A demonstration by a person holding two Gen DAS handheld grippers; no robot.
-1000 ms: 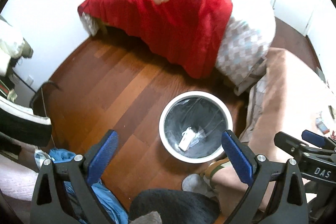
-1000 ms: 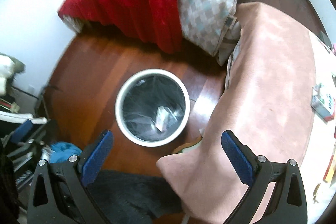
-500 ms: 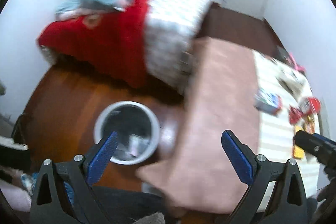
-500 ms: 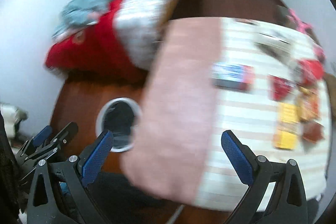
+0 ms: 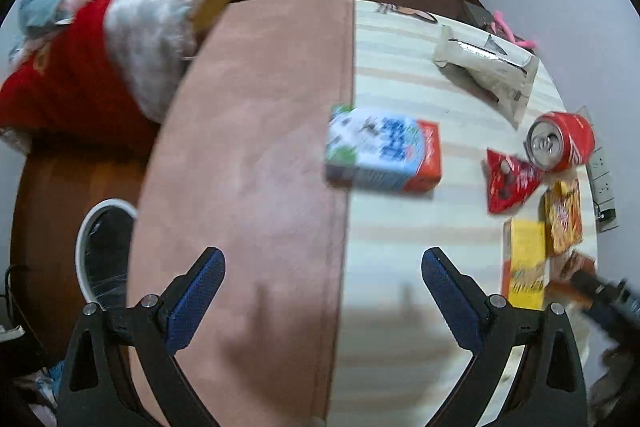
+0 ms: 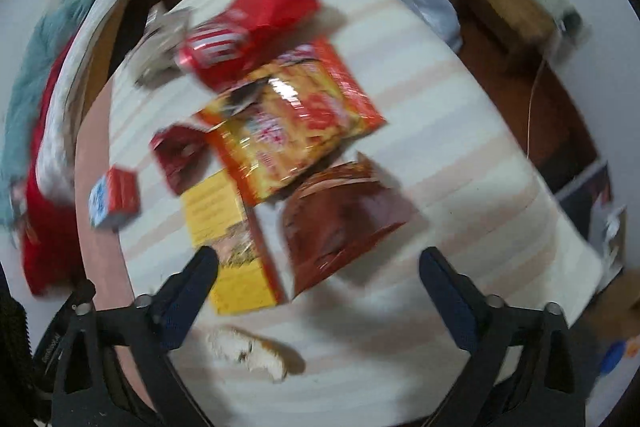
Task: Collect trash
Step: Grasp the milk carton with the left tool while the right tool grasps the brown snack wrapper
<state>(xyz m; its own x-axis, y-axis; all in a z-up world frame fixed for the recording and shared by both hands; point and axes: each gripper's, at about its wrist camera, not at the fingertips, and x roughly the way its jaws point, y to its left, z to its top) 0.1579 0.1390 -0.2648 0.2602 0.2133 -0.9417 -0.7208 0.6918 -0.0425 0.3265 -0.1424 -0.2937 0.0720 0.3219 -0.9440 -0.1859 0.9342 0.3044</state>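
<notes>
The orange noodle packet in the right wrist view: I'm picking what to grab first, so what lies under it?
The orange noodle packet overlaps the yellow box and the brown wrapper. Whatever lies beneath its middle is covered.

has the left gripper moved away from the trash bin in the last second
Yes. The left gripper, open, swung right: the trash bin, earlier centred between its fingers, now sits at far left, with the milk carton ahead.

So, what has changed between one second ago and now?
Both tools have swung away from the white trash bin toward the striped bed surface with the litter. The left tool now faces the milk carton; the right tool hangs over the yellow box and brown wrapper. Nothing was taken or let go: both remain open and empty.
</notes>
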